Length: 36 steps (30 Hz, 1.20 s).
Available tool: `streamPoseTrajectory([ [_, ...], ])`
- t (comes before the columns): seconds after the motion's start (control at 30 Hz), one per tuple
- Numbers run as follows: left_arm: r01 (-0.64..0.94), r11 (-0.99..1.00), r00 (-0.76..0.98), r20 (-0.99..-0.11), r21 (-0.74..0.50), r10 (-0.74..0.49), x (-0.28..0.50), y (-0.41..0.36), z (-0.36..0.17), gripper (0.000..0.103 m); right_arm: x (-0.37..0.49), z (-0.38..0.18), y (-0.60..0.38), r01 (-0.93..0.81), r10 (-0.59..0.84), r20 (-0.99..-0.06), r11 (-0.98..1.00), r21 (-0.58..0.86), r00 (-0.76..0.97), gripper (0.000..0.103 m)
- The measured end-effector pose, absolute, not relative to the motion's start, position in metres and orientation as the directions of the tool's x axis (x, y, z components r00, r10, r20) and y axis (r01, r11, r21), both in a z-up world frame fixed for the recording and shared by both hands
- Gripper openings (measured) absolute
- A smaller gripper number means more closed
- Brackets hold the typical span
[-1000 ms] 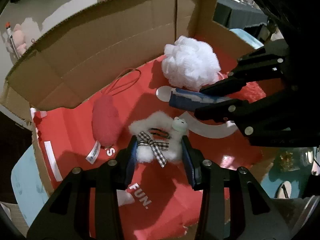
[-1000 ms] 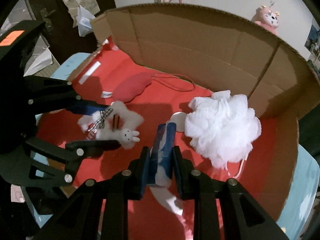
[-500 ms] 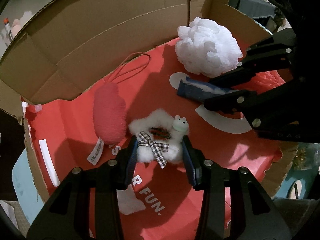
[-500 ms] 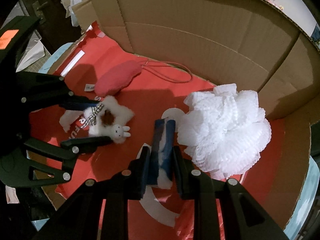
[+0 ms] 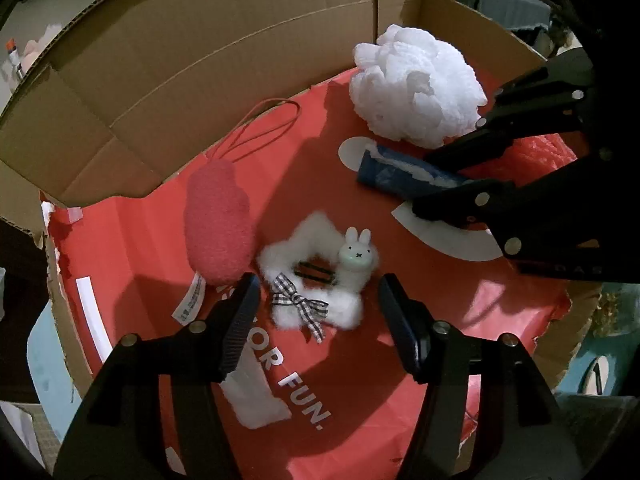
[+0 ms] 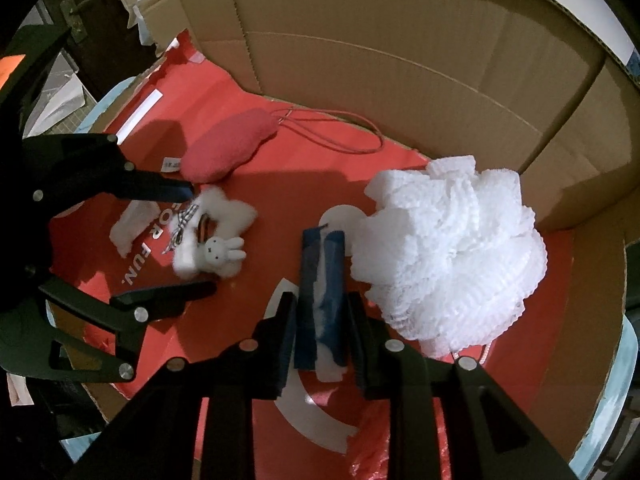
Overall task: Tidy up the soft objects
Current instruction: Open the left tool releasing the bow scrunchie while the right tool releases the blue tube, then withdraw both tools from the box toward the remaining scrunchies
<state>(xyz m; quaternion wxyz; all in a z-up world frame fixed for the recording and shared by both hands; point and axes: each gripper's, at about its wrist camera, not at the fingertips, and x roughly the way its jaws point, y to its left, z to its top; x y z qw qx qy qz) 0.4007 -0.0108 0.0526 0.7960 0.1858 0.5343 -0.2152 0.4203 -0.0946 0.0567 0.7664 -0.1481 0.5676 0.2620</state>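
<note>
Cardboard box (image 5: 208, 60), red printed bag (image 5: 360, 360) lining its floor. Left gripper (image 5: 316, 308) points down into the box; jaws have just been opening and stand wide. The white fluffy scrunchie (image 5: 316, 280) with checked bow and bunny charm lies on the bag between them, clear of both pads. Right gripper (image 6: 322, 320): jaws narrow, have just been opening a little, with a blue-and-white folded cloth (image 6: 322, 276) lying between them; gaps show on both sides, so not gripped. White mesh pouf (image 6: 452, 260) just right of the cloth, touching it. Pink plush pouch (image 5: 218, 220) with cord loop lies left of the scrunchie, near the back wall.
</note>
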Motion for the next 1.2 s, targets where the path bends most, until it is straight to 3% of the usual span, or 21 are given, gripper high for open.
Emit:
streamPoseTrajectory([
  [0.17,0.528,0.848,0.337,-0.929,0.056,-0.149,0.401,-0.010,0.054,0.060,0.418,0.061,-0.095,-0.566,0.241,-0.944,0.821,0.074,0.225,0.041],
  [0.37,0.513,0.857,0.374,-0.912,0.050,-0.170,0.388,-0.004,0.073,0.068,0.409,0.076,-0.101,-0.562,0.252,-0.935,0.824,0.072,0.250,0.046],
  [0.6,0.493,0.869,0.431,-0.877,0.034,-0.210,0.360,0.002,0.104,0.074,0.383,0.110,-0.116,-0.557,0.281,-0.909,0.828,0.067,0.308,0.067],
  [0.93,0.451,0.893,0.556,-0.785,0.007,-0.274,0.295,0.010,0.165,0.078,0.324,0.169,-0.133,-0.533,0.320,-0.844,0.845,0.049,0.430,0.086],
  [1.2,0.423,0.906,0.645,-0.706,0.009,-0.294,0.243,0.007,0.194,0.088,0.263,0.213,-0.156,-0.509,0.348,-0.767,0.860,0.032,0.539,0.098],
])
